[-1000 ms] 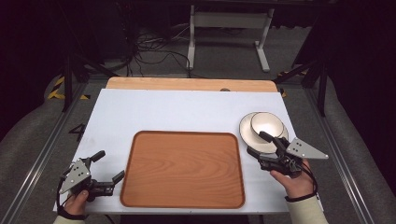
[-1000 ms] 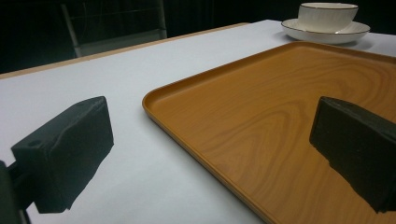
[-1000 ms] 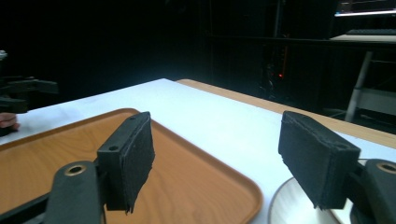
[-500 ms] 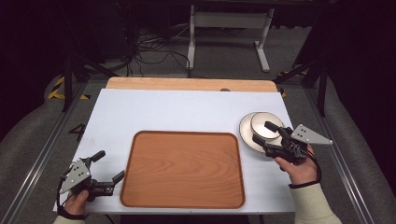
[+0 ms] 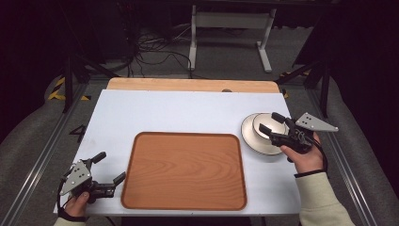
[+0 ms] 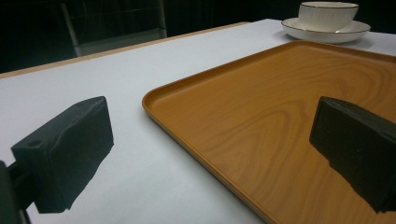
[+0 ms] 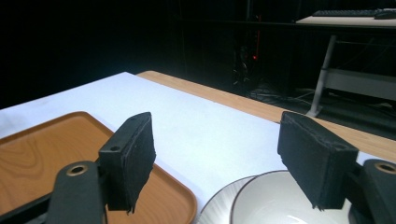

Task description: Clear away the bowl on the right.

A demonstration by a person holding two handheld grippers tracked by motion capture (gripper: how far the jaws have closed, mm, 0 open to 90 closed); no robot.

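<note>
A white bowl [image 5: 259, 120] sits on a white saucer [image 5: 251, 139] at the right of the table, just past the corner of a brown wooden tray [image 5: 186, 172]. My right gripper [image 5: 271, 122] hovers over the bowl with its jaws open, one on each side of the bowl's top, nothing pressed. In the right gripper view the bowl [image 7: 280, 201] and saucer [image 7: 218, 207] lie below the gripper [image 7: 224, 158]. My left gripper [image 5: 111, 166] rests open at the tray's near left corner. In the left gripper view it [image 6: 210, 151] straddles the tray's edge [image 6: 196, 126], with the bowl [image 6: 327, 11] far off.
The white tabletop [image 5: 188, 113] ends in a wooden strip [image 5: 188, 85] at the far side. Beyond it are a desk frame [image 5: 230, 21] and floor cables [image 5: 141, 47]. Metal rails [image 5: 42, 155] run along both table sides.
My right gripper has moved up and away from the near edge, from beside the saucer to over the bowl. The left gripper has stayed in place.
</note>
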